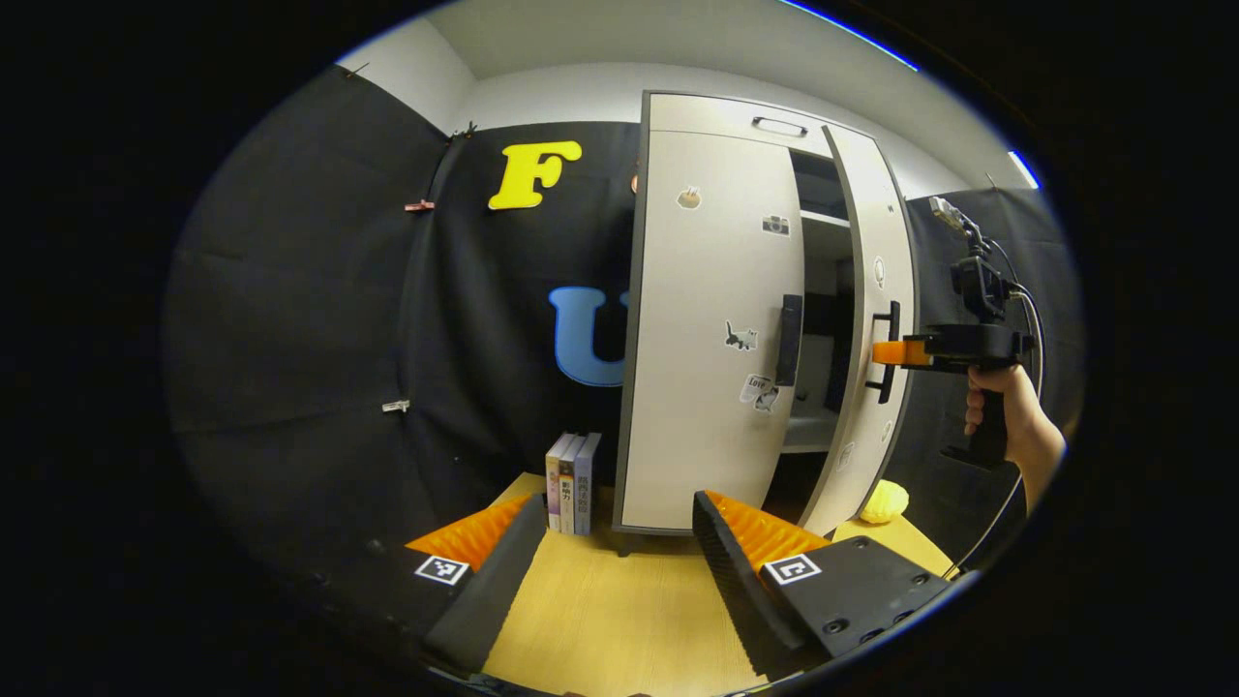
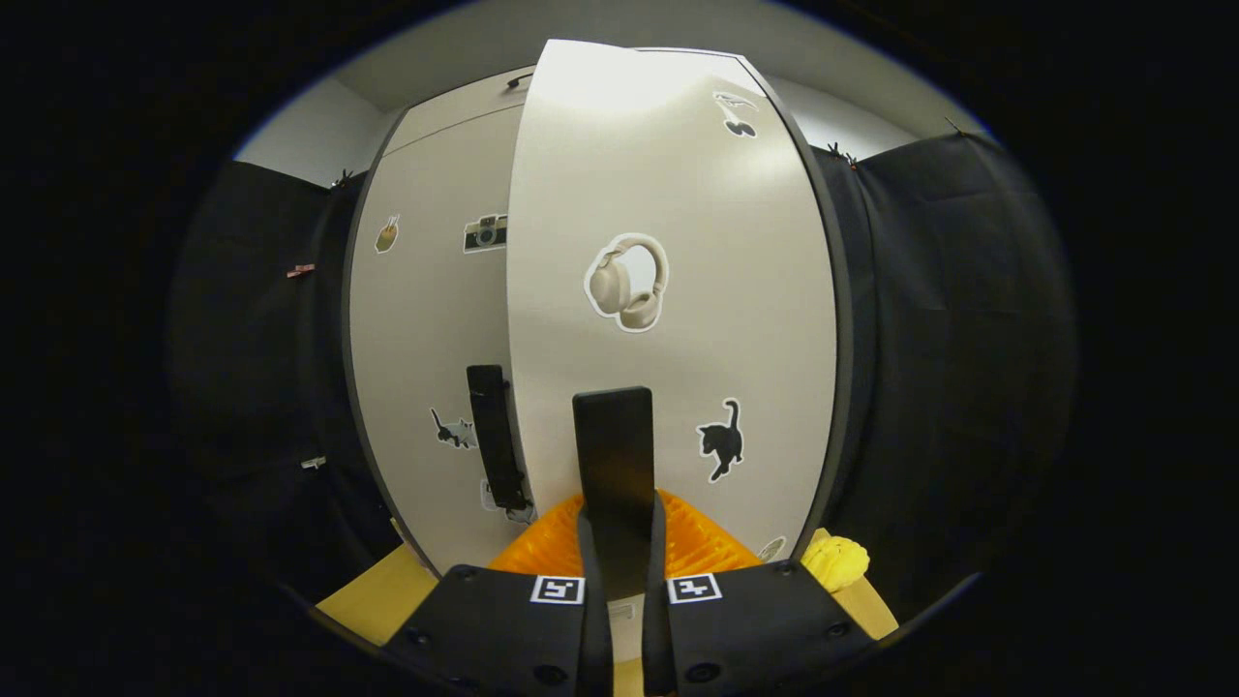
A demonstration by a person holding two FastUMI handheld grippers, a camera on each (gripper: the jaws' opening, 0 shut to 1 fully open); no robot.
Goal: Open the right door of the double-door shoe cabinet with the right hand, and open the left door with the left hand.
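Observation:
The pale shoe cabinet [image 1: 721, 111] stands on a wooden surface. Its left door [image 1: 711, 329] is closed, with a black handle [image 1: 789, 339] at its inner edge. The right door [image 1: 876, 242] stands partly swung out, and dark shelves show in the gap. In the left gripper view a hand holds my right gripper [image 1: 886, 353] against the right door's handle [image 1: 888, 382]. In the right gripper view my right gripper [image 2: 619, 528] is shut on that black handle [image 2: 613, 445], with the right door [image 2: 668, 194] close ahead. My left gripper [image 1: 619, 518] is open, well short of the left door.
Three books [image 1: 573, 482] stand upright left of the cabinet's foot. A yellow lumpy object [image 1: 884, 501] lies on the wooden surface [image 1: 619, 610] at the cabinet's right, under the swung door; it is also in the right gripper view [image 2: 834, 561]. Black cloth walls surround the booth.

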